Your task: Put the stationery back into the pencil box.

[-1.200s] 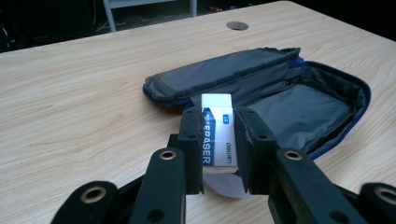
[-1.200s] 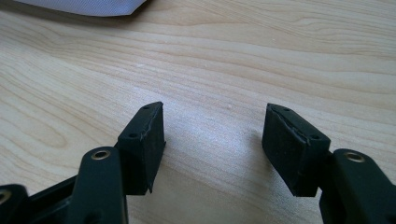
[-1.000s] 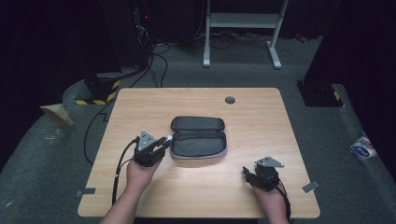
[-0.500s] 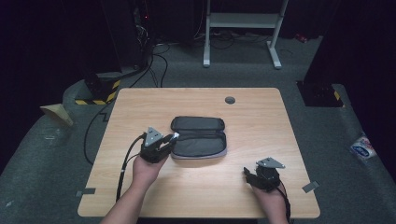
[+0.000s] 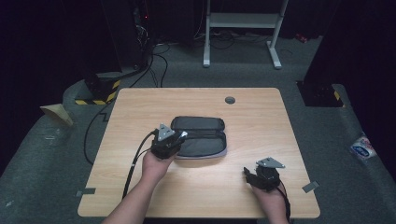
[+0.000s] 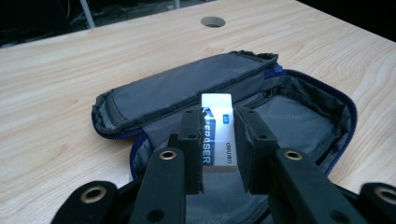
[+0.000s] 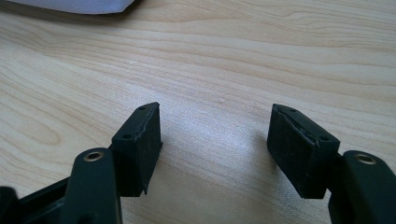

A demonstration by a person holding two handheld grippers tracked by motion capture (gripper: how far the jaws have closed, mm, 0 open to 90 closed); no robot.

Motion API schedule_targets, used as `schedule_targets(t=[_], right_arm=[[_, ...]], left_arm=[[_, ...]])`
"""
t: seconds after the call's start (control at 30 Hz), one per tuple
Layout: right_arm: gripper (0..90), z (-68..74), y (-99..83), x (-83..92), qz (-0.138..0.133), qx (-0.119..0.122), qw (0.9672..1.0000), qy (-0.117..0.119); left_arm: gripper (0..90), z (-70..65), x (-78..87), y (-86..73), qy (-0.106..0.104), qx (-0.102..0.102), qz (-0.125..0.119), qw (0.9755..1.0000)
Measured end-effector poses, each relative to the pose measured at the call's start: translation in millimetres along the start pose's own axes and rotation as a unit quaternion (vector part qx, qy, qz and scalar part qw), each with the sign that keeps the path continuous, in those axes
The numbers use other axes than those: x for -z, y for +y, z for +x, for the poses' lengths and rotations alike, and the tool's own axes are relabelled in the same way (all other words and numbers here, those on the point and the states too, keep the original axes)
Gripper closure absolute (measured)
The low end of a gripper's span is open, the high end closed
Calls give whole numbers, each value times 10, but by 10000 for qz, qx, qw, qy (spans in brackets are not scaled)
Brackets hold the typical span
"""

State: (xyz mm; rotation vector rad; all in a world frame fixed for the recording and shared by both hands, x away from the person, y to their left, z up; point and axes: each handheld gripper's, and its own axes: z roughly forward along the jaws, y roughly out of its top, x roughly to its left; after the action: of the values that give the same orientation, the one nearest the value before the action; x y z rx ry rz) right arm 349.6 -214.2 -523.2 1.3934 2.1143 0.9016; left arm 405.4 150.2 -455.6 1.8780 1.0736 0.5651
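Eraser over the open case
Left gripper (image 6: 218, 140) pinches the eraser (image 6: 215, 133) lengthwise above the pencil case (image 6: 299, 121); right gripper (image 7: 219, 149) gapes empty near the tabletop's (image 5: 140, 107) front edge.

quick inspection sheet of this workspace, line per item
surface: wooden table, round hole near far edge
job's things: white eraser; grey pencil case lying open mid-table
clutter: nothing seen on the table
grippers: left gripper shut on the eraser above the open case; right gripper open with nothing between its jaws, near the table's front right
cables: black cable trails from the left gripper; more on the floor behind
surroundings: dark room, grey floor, white frame behind, striped block
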Motion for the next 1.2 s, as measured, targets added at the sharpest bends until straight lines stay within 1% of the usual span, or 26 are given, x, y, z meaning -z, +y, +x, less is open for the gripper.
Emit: schedule_targets(t=[0.07,0.17,0.3,0.4,0.53,0.57,0.8,0.87,0.97,1.1,1.2], right_arm=[[348,0,1,-1,2,-3,10000,4],[348,-2,3,-3,-2,10,10000,3],[349,-8,7,-10,-12,36,10000,-9],[349,-6,10,-13,-12,16,10000,-19],[350,-7,11,-14,-12,17,10000,-21],[350,-7,11,-13,-11,15,10000,-20],[350,-6,11,-14,-14,6,10000,-18],[350,-6,11,-14,-14,7,10000,-19],[351,-6,13,-15,-10,-6,10000,-15],[351,-6,12,-15,-10,-2,10000,-16],[353,-5,9,-12,-15,0,10000,-23]], left_arm=[[730,3,-35,-8,-17,17,62,10000],[730,5,-99,-34,-17,-14,182,9998],[730,0,-146,-69,-4,26,297,9996],[730,-16,-175,-90,35,-6,401,9992],[729,-30,-206,-107,80,-66,457,9989],[729,-35,-219,-114,92,-85,525,9985],[728,-54,-262,-179,177,-86,737,9971],[728,-52,-277,-199,188,-117,796,9966],[729,-54,-284,-218,183,-174,823,9963],[729,-60,-294,-233,185,-199,847,9960],[728,-57,-306,-239,239,-207,827,9961]])
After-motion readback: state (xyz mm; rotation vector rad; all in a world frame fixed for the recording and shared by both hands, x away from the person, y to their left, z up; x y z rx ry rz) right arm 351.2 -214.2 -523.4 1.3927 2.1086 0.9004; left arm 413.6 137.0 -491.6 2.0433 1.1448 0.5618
